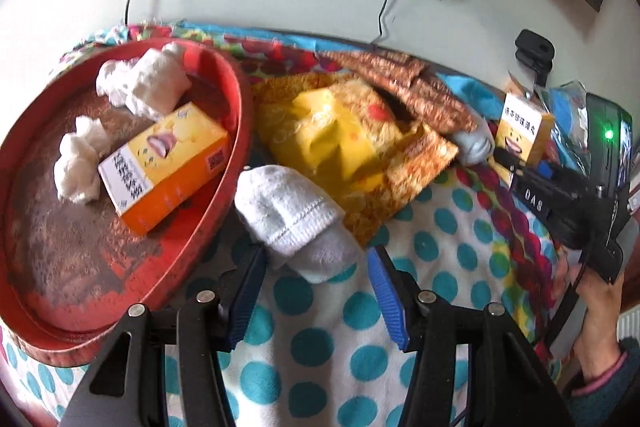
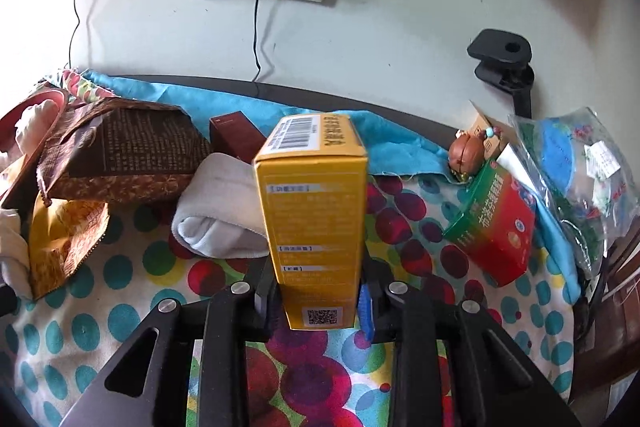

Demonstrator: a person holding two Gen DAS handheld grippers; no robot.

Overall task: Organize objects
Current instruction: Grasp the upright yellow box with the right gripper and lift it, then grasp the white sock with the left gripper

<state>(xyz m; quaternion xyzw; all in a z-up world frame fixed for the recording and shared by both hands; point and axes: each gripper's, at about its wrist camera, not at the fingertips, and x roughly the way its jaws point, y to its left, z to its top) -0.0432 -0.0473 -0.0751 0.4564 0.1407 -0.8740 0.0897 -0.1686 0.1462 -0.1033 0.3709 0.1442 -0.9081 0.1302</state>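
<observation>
A yellow box [image 2: 316, 211] is gripped by the right gripper [image 2: 318, 301], its jaws closed on the lower end so that the long axis runs straight out along the fingers, barcode end farthest away. Chinese print, a barcode on the far top face and a QR code near the jaws are seen on it; the characters are too blurred to be read.

The left gripper [image 1: 316, 291] is held open and empty, just short of a white sock [image 1: 292, 211] that lies on the dotted blanket [image 1: 320, 339] directly ahead, its long axis slanting from upper left to lower right, one end between the blue pads [image 1: 386, 301]. For this sock the left gripper is judged the nearer.

Just left of the sock a red tray [image 1: 224, 187] is seen, in which a matching yellow-orange box [image 1: 164, 171] with a cartoon mouth and a QR code lies among crumpled tissues [image 1: 148, 81]. The tray is judged the likely destination, well to the left of the held box. The letters "DAS" are read on the right gripper's body in the left wrist view. A red-and-green box [image 2: 494, 231] bears unreadable white Chinese lettering.
</observation>
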